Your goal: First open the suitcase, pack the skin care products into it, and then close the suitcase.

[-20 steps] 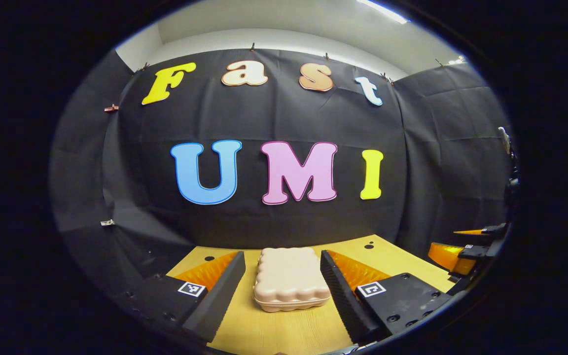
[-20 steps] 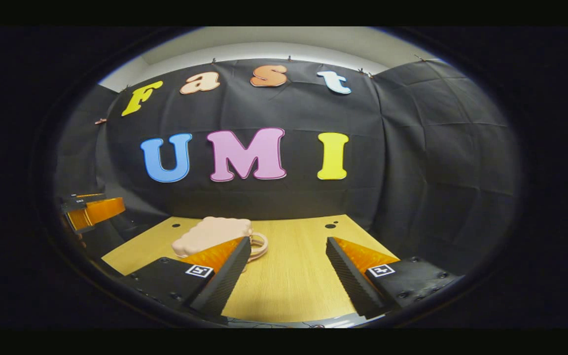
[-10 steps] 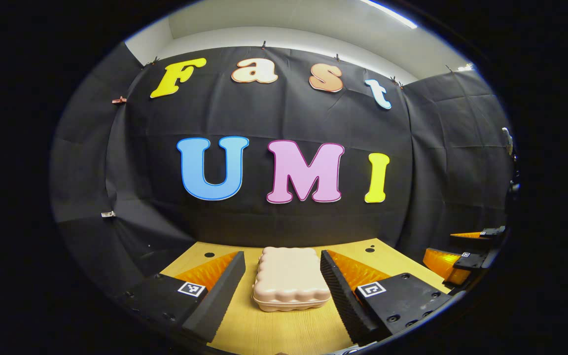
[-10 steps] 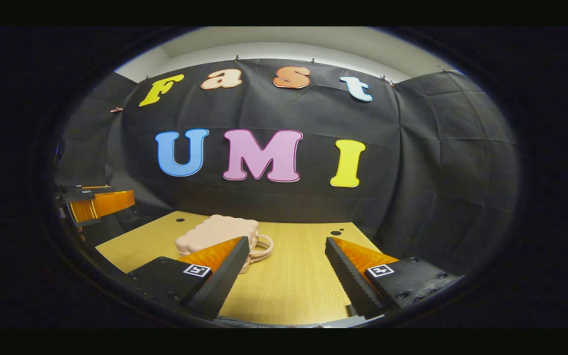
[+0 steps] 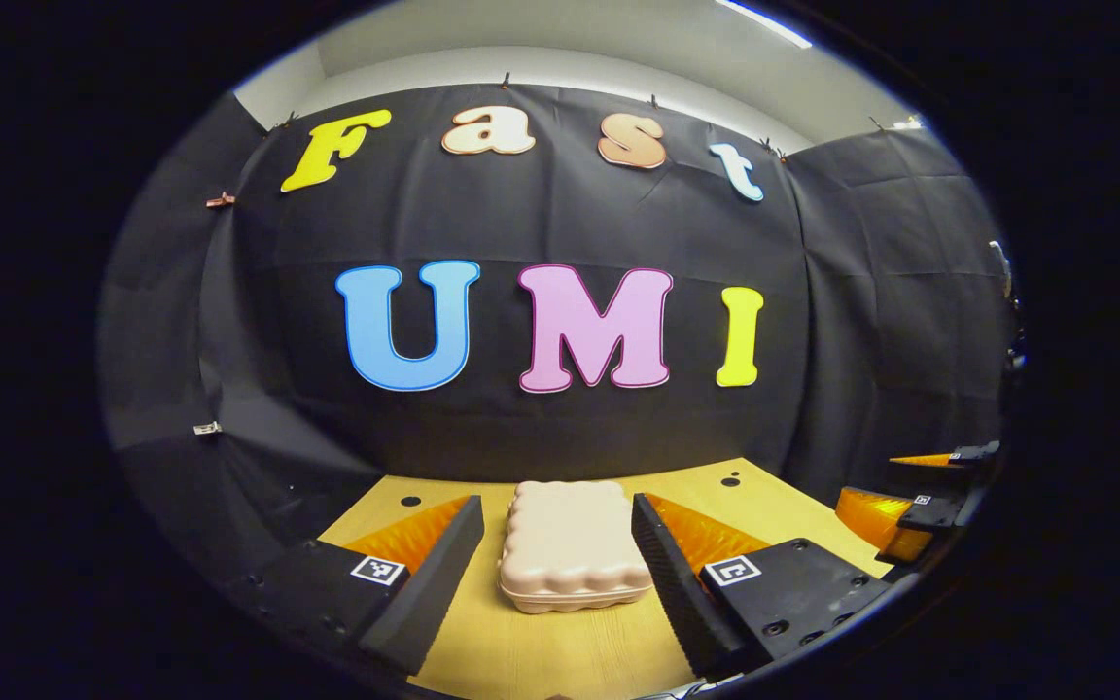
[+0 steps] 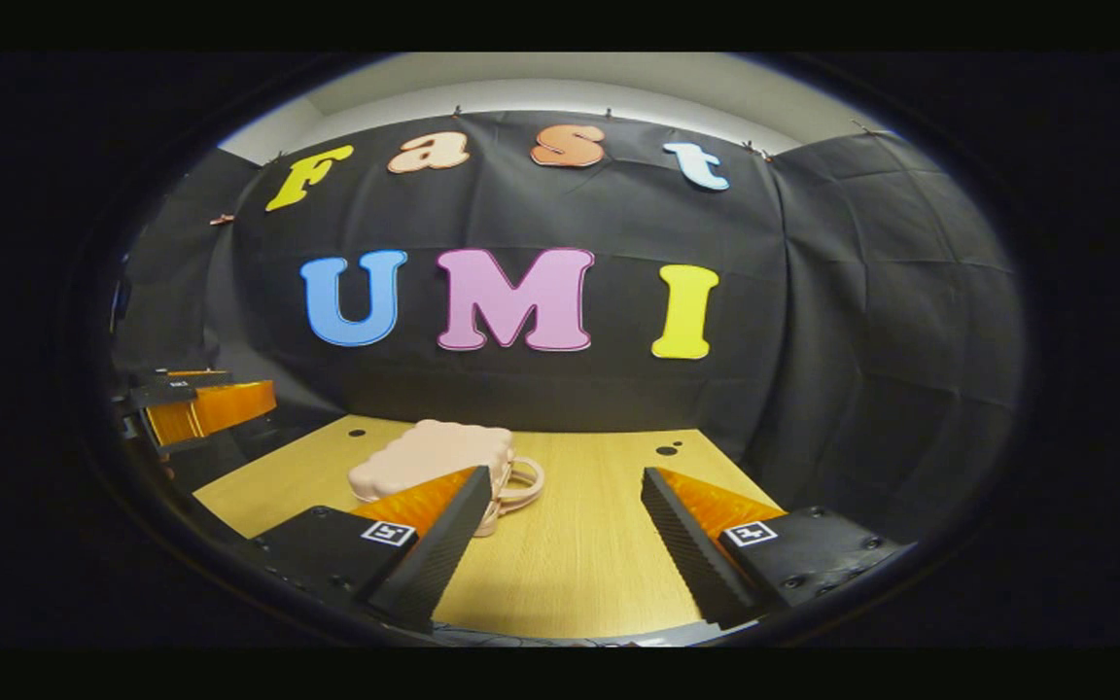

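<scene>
A small pale pink suitcase (image 5: 572,544) with a scalloped edge lies flat and closed on the wooden table (image 5: 541,661). My left gripper (image 5: 560,520) is open, its two fingers standing on either side of the case without touching it. In the right gripper view the suitcase (image 6: 429,457) lies ahead to the left, its ring handles (image 6: 519,484) pointing right, partly hidden behind one finger. My right gripper (image 6: 565,481) is open over bare table, with nothing between its fingers.
The right gripper (image 5: 910,501) shows at the right edge of the left gripper view, and the left gripper (image 6: 195,408) at the left edge of the right gripper view. Black cloth walls close in the table at the back and sides. Small dark holes (image 6: 667,449) mark the tabletop.
Both views shifted slightly with small hand movements. The suitcase stays closed and in place, and both grippers remain open.
</scene>
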Demonstrator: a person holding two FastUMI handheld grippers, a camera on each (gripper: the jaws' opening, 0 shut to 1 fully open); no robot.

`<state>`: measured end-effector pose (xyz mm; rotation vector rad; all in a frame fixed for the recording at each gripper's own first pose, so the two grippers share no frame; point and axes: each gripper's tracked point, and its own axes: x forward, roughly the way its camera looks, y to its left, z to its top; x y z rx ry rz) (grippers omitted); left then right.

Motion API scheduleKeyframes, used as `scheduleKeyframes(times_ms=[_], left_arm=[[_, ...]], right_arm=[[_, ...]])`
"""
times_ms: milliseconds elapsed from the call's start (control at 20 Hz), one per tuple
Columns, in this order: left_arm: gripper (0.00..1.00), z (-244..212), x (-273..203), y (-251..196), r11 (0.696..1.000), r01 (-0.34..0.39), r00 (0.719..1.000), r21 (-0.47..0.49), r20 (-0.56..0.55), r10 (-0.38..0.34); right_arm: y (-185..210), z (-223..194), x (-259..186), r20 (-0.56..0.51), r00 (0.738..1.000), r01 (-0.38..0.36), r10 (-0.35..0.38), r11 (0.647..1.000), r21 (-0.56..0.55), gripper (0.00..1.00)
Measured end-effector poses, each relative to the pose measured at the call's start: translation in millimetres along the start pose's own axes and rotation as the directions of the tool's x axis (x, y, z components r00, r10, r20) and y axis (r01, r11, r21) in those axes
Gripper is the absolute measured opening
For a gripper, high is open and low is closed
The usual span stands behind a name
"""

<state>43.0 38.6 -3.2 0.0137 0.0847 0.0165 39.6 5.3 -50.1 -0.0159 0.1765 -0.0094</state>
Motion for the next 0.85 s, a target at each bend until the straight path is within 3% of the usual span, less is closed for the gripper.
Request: scheduleKeyframes(times_ms=[250,850], left_arm=[[0.96,5.2,7.0,3.9,1.000,-0.013,1.000,0.017,0.015,0.012],[0.96,12.5,14.6,-1.2,1.000,0.002,1.000,0.008,0.026,-0.002]], right_arm=[[-10.5,-1.4,0.1,0.000,0.999,0.039,-0.039,0.999,0.020,0.99],[-10.7,-4.3,2.5,-0.001,0.998,0.056,-0.056,0.997,0.047,0.99]])
